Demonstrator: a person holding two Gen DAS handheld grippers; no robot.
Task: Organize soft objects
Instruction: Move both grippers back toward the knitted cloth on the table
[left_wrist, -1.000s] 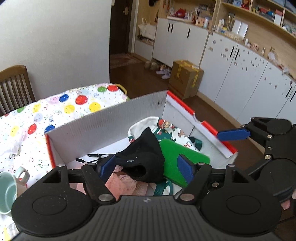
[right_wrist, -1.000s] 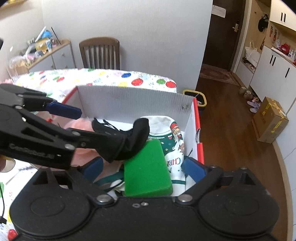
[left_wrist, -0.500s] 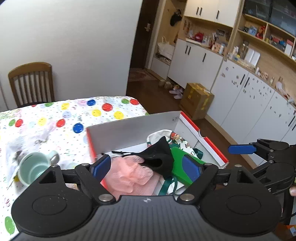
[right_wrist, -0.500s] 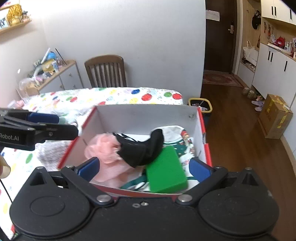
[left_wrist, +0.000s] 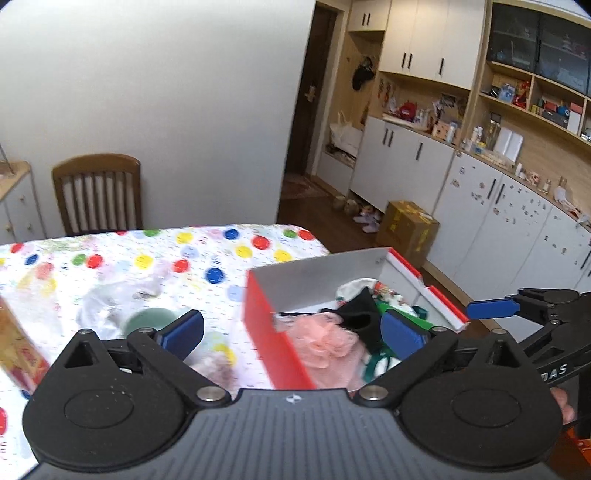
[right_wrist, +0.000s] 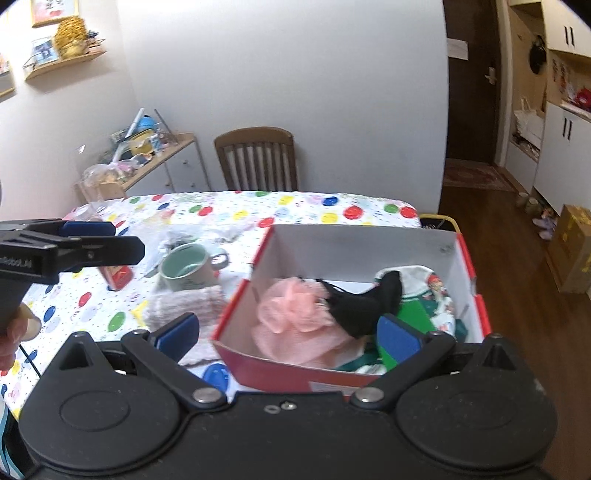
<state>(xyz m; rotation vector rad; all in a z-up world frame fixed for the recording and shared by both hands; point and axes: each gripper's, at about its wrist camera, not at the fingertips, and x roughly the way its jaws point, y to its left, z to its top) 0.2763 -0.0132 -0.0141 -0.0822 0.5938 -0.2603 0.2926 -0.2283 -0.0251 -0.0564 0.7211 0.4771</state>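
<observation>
In the red box (right_wrist: 280, 365), a frilly pink cloth (right_wrist: 295, 321) lies crumpled.

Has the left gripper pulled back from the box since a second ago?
Yes. The left gripper, jaws opening and empty, has backed away from the red box, which looks smaller, with more of the dotted tablecloth showing now.

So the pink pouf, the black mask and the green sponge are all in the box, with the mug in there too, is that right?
Not quite: the mug stands on the table beside the box, as the right wrist view shows. The pink pouf, black mask and green sponge are inside.
</observation>
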